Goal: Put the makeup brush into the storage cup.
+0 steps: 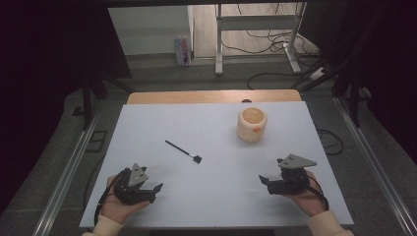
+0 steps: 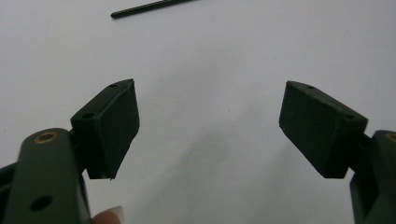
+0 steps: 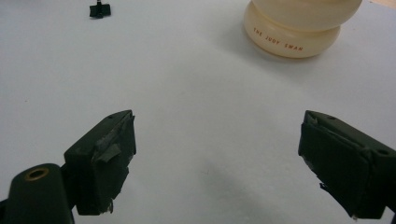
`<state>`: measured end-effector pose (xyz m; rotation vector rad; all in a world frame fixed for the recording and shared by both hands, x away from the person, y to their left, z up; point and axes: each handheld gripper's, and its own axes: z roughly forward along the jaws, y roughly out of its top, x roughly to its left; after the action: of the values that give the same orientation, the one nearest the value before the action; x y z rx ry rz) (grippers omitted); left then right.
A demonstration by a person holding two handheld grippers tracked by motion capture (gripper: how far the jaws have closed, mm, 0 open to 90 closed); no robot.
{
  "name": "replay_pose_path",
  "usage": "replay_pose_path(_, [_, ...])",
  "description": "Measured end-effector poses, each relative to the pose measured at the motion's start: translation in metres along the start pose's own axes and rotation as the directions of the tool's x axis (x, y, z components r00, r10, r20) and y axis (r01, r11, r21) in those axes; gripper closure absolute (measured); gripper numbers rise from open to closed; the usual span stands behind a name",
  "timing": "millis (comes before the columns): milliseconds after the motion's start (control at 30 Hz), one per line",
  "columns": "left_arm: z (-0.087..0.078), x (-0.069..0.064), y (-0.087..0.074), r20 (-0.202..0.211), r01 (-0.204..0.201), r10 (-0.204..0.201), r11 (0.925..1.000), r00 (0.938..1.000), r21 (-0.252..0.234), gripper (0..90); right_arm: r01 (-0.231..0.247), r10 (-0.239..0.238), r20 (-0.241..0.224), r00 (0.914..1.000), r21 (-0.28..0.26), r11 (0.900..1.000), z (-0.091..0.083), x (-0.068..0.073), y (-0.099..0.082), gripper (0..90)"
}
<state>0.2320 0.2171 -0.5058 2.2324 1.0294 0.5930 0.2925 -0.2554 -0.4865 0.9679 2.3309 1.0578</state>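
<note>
Both grippers idle at the near edge of the white table (image 1: 147,123), jaws spread, nothing between them: left gripper (image 1: 156,189), right gripper (image 1: 262,179). Thin black stick (image 1: 183,150) lies mid-table ahead of the left one; cream jar (image 1: 252,124) stands farther back, right.

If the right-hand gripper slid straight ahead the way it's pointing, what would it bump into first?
Probably nothing soon: between the right gripper's open jaws lies bare white table. The cream jar sits right of that line, the black stick's end left.
</note>
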Motion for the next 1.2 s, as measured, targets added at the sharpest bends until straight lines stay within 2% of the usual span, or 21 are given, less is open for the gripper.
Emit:
replay_pose_path(200, [-0.002,0.001,0.001,0.009,-0.006,0.006,0.9998,0.9999,-0.020,21.1,0.004,-0.004,0.002,1.0000,0.001,1.0000,0.000,0.001,0.000,10.7])
replay_pose_path(333, [-0.002,0.009,0.005,0.049,-0.012,0.013,0.9997,0.9987,-0.023,20.9,-0.008,0.008,0.000,1.0000,0.002,1.0000,0.000,0.001,0.000,10.7])
replay_pose_path(567, [-0.003,0.014,0.010,0.055,-0.014,0.017,0.9991,0.9983,-0.041,21.8,-0.009,0.009,-0.003,1.0000,-0.001,1.0000,0.000,0.002,0.000,10.7])
replay_pose_path(733, [-0.003,0.015,0.017,0.057,-0.049,0.051,0.9978,0.9971,-0.045,23.2,-0.009,0.009,0.001,1.0000,-0.002,1.0000,-0.002,0.001,0.000,10.7])
replay_pose_path(833, [-0.002,0.015,0.019,0.070,-0.059,0.062,0.9972,0.9957,-0.047,23.7,-0.009,0.009,0.002,1.0000,-0.001,1.0000,-0.002,0.001,0.000,10.7])
replay_pose_path(900, [0.002,0.015,0.023,0.094,-0.079,0.082,0.9961,0.9922,-0.040,24.0,-0.011,0.011,0.001,0.9999,-0.004,0.9999,-0.002,0.003,0.000,10.7])
replay_pose_path(1000, [0.005,0.015,0.024,0.099,-0.094,0.097,0.9951,0.9904,-0.031,24.3,-0.008,0.008,0.004,1.0000,-0.003,1.0000,-0.002,0.003,0.000,10.7])
replay_pose_path(1200, [0.011,0.019,0.034,0.110,-0.077,0.081,0.9962,0.9906,-0.042,25.4,-0.011,0.011,0.008,0.9999,-0.002,0.9999,-0.003,0.003,0.000,10.7])
